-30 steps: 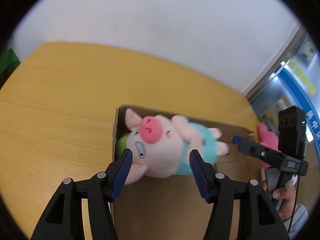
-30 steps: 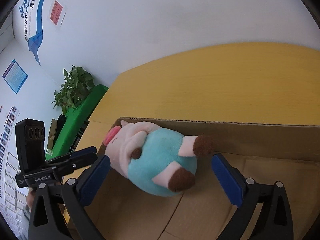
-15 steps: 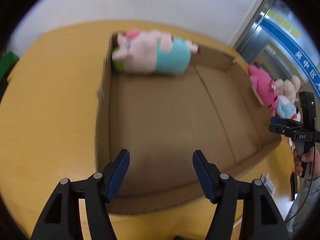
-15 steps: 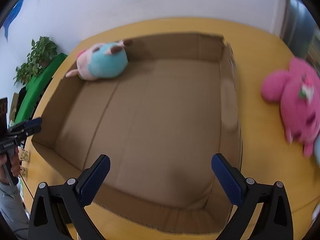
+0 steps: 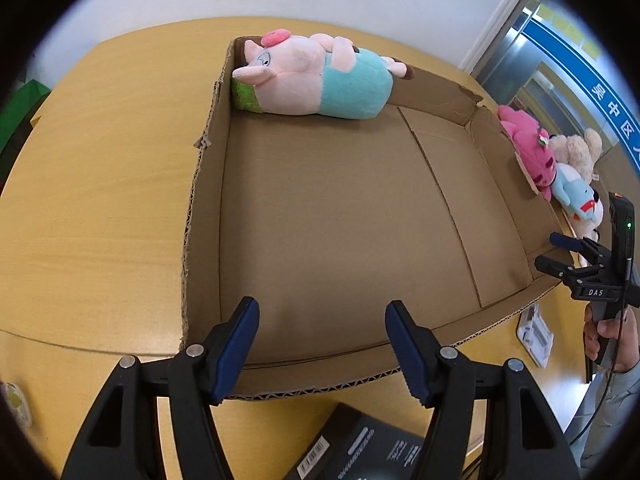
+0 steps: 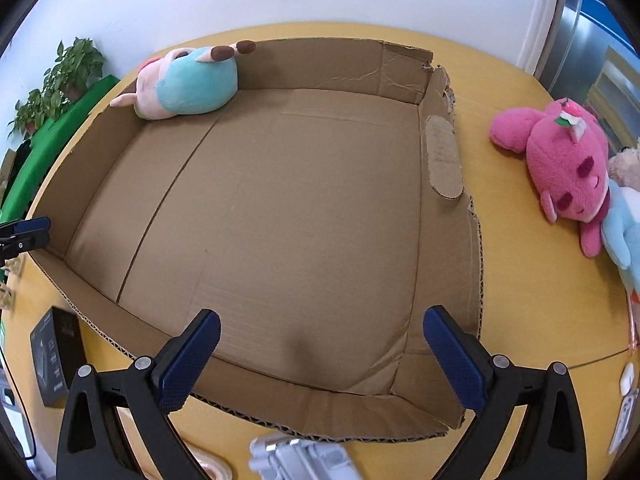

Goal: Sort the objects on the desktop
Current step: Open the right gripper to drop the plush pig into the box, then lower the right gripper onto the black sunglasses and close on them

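Note:
A pink pig plush in a teal shirt (image 5: 316, 80) lies in the far left corner of a shallow cardboard box (image 5: 208, 168); it also shows in the right wrist view (image 6: 188, 82), in the same box (image 6: 444, 156). My left gripper (image 5: 322, 328) is open and empty over the box's near edge. My right gripper (image 6: 320, 340) is open and empty over the near edge too, and shows at the right of the left wrist view (image 5: 568, 252). A bright pink plush (image 6: 560, 164) lies on the table right of the box, beside a light blue plush (image 6: 624, 232).
The box sits on a yellow wooden table (image 5: 100, 152). A black carton (image 5: 360, 452) lies near the front edge, also in the right wrist view (image 6: 56, 360). A beige plush (image 5: 576, 152) lies by the pink one. A grey-white object (image 6: 300, 460) sits at the front.
Both grippers have pulled back from the pig plush to the box's near edge, both open and empty. The pig stays in the far corner.

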Motion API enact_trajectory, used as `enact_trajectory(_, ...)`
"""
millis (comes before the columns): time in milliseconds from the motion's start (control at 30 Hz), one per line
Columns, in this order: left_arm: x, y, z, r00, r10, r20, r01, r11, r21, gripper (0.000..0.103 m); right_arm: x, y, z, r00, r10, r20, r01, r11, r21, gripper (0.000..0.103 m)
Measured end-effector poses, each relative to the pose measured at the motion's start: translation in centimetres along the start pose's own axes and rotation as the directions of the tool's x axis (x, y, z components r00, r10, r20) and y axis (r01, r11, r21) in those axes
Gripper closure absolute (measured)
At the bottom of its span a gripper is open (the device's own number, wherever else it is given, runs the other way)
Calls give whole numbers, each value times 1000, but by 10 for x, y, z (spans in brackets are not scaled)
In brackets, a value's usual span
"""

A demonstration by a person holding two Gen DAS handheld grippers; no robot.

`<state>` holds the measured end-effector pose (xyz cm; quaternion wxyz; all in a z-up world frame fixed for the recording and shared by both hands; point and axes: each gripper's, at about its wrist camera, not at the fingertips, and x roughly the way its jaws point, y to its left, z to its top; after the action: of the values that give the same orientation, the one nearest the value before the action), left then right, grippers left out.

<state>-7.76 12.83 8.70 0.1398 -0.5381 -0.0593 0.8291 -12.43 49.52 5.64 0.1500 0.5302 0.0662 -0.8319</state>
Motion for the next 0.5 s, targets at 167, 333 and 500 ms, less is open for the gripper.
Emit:
enact_trajectory(167, -42, -8, -11, 984, -9, 180, 13, 1000, -17, 38, -38, 2, -8, 994, 52, 101, -55, 998, 27, 0)
enact_trajectory(333, -124, -47, -40, 898, 11, 441, -57, 994, 91, 27, -121, 17, -32, 951, 94, 295, -86, 996, -39, 0)
enact_trajectory(500, -145, -88, -77, 883, -42, 468, -51, 981, 185, 22, -157, 33, -73, 911, 215, 351, -184, 975, -122, 0)
